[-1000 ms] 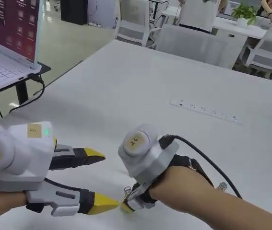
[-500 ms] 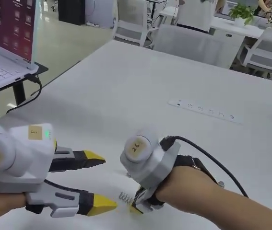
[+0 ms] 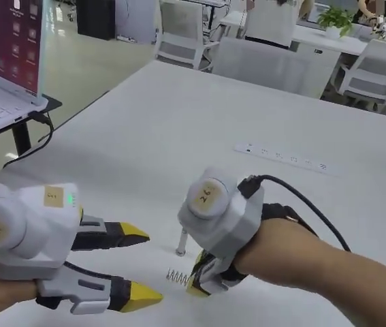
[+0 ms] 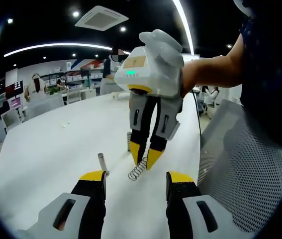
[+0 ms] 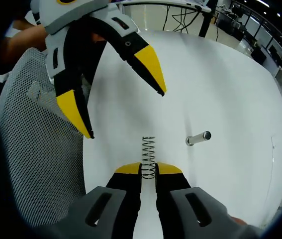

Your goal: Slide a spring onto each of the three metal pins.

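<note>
My right gripper (image 5: 148,170) is shut on one end of a small coil spring (image 5: 148,149), which sticks out forward from its yellow tips. In the head view this gripper (image 3: 195,285) points down and left, with the spring (image 3: 175,276) lying low over the white table. A short metal pin (image 3: 182,242) stands upright just behind it; the same pin (image 5: 198,138) lies right of the spring in the right gripper view. My left gripper (image 3: 143,264) is open and empty, its tips facing the spring (image 4: 137,171) and pin (image 4: 102,162).
A white power strip (image 3: 284,158) lies further back on the table (image 3: 179,116). A laptop (image 3: 2,61) stands on a stand at the left. Chairs and desks line the far side. A mesh chair back (image 4: 240,164) is close on the near side.
The right gripper has drawn back to the right, and the spring now sticks out sideways from its tips. The upright pin has come into sight behind it. The left gripper stays open.
</note>
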`<state>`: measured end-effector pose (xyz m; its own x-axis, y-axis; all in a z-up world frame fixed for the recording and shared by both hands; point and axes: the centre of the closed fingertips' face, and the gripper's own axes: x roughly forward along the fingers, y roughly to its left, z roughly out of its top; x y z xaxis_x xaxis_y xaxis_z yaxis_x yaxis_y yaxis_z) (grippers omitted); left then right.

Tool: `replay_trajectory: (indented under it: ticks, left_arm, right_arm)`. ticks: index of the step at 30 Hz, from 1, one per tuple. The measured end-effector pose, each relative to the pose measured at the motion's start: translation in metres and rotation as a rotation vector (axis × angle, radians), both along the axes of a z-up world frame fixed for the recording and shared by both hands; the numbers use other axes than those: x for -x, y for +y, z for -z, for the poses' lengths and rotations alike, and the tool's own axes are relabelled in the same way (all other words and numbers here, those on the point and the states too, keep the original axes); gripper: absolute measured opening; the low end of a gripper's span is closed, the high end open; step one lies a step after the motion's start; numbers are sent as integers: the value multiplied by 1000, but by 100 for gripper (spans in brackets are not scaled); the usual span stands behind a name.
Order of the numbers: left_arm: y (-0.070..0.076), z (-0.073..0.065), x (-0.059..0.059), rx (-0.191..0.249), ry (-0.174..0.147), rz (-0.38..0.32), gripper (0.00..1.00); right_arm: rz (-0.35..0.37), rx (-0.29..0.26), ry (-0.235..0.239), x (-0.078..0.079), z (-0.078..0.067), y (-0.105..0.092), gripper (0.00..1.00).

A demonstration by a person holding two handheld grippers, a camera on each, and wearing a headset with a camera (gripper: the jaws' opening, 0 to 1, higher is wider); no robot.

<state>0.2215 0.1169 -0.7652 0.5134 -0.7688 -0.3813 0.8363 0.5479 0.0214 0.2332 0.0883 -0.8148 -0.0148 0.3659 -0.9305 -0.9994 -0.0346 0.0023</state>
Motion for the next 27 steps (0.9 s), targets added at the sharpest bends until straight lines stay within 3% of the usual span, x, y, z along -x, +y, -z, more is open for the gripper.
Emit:
replay_trajectory:
  ticks: [9,22,27]
  left_arm:
    - [-16,-6,3,10,-14,68,33]
    - [-27,-14,7,26,-41,125,17]
    - [-30,-13,9,25,-44,144,10]
  right_arm:
    - [-110,-37,2,14,-34,1,8]
    - [-223,-31,-32,19,-42,-1,8]
    - [-235,-38,-38,19,-44,0,8]
